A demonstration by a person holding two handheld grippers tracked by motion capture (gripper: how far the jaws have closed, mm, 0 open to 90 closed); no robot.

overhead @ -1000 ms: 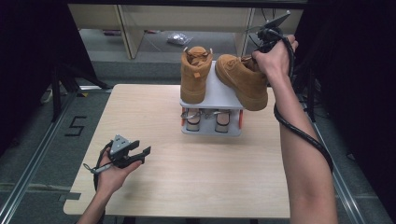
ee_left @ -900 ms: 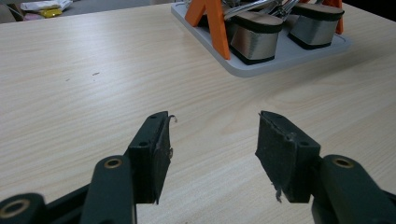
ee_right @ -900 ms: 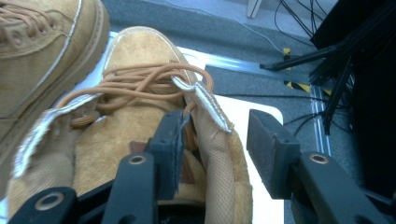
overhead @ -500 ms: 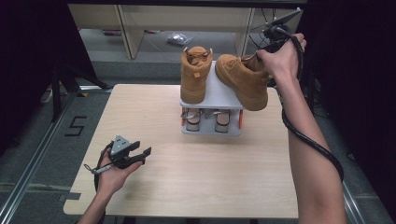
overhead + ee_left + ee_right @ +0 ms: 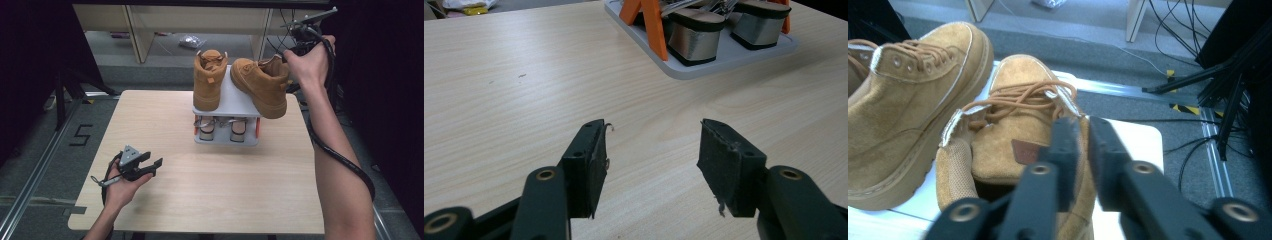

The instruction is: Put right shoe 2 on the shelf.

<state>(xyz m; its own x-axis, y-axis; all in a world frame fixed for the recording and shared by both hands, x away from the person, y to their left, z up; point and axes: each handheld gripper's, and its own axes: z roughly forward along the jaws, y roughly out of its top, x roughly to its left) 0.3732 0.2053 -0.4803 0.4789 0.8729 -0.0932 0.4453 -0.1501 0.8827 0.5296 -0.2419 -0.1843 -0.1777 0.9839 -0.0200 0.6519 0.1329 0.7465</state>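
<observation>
Tan suede boot, right one: (image 5: 262, 85) tilted with its toe toward the near side of the rack top, heel end up by the right gripper; in the right gripper view (image 5: 1018, 145) its laces and tongue face the camera
Right gripper: (image 5: 1083, 150) jaws have just been closing and now stand nearly together, pinching the collar at the boot's back; in the high view (image 5: 300, 37) it sits at the far right corner, above the table's far edge
Right hand: (image 5: 312, 62) wrapped round the gripper's handle, black cable trailing down along the forearm
Other tan boot: (image 5: 209, 80) upright on the left part of the rack top, heel toward the near side, just beside the held boot
Rack: (image 5: 230, 97) small grey two-level shoe stand with orange legs, at the table's far middle
Lower shelf: a pair of silver-heeled shoes (image 5: 696, 35) side by side under the top plate
Left gripper: (image 5: 651, 150) jaws spread wide with nothing between them, low over the bare wood
Left hand: (image 5: 122, 182) near the front left of the table, well apart from the rack
Table: (image 5: 210, 200) pale wood-grain top
</observation>
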